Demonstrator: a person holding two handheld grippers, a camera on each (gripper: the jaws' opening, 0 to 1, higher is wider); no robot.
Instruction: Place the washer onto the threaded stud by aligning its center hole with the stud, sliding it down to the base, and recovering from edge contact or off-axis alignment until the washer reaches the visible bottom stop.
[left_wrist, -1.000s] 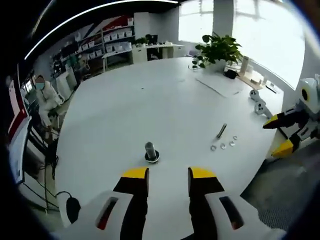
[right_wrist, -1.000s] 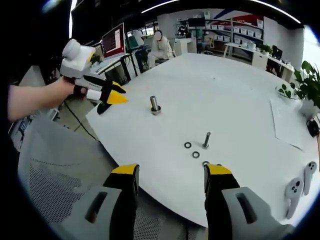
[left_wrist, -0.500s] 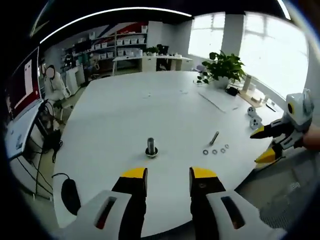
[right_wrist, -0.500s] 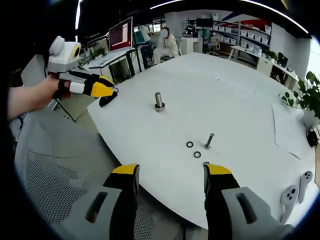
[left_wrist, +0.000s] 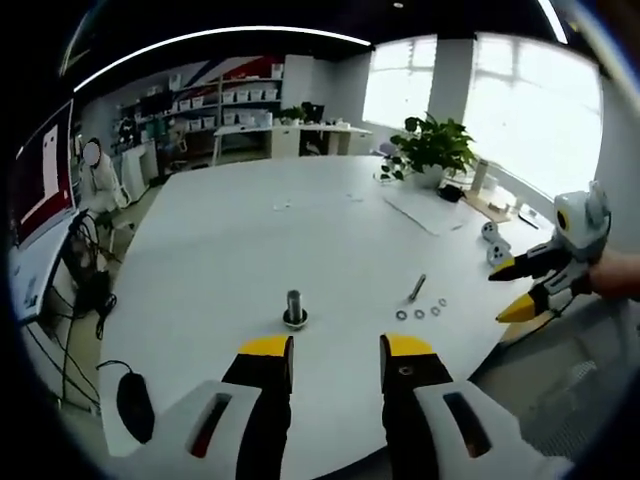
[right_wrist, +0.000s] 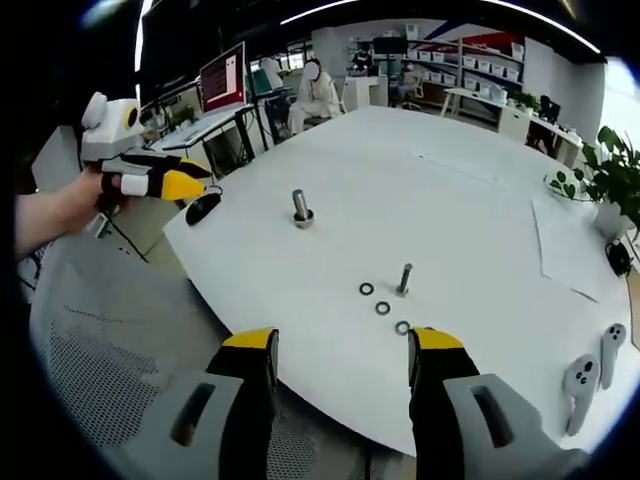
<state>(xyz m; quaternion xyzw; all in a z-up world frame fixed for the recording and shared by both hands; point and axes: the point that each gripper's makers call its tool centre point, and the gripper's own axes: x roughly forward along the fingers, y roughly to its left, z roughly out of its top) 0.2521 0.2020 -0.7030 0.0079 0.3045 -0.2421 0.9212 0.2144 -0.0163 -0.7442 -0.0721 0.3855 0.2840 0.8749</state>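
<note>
A threaded stud (left_wrist: 294, 308) (right_wrist: 300, 208) stands upright on its round base on the white table (left_wrist: 260, 240) (right_wrist: 470, 220). Three washers (left_wrist: 419, 313) (right_wrist: 383, 307) lie flat in a row beside a loose bolt (left_wrist: 416, 288) (right_wrist: 404, 279). My left gripper (left_wrist: 335, 352) (right_wrist: 190, 184) hovers open and empty at the table's near edge, short of the stud. My right gripper (right_wrist: 340, 350) (left_wrist: 512, 290) is open and empty too, held off the table's edge near the washers.
Two white controllers (right_wrist: 590, 365) (left_wrist: 490, 240) lie near one edge, a paper sheet (left_wrist: 430, 208) and a potted plant (left_wrist: 432, 148) farther on. A black mouse (left_wrist: 134, 402) sits at the left gripper's side. A seated person (right_wrist: 314, 88) and shelves stand beyond the table.
Both cameras shifted slightly; the stud and washers now look a little farther off in the left gripper view. Nothing on the table moved and both grippers stay open.
</note>
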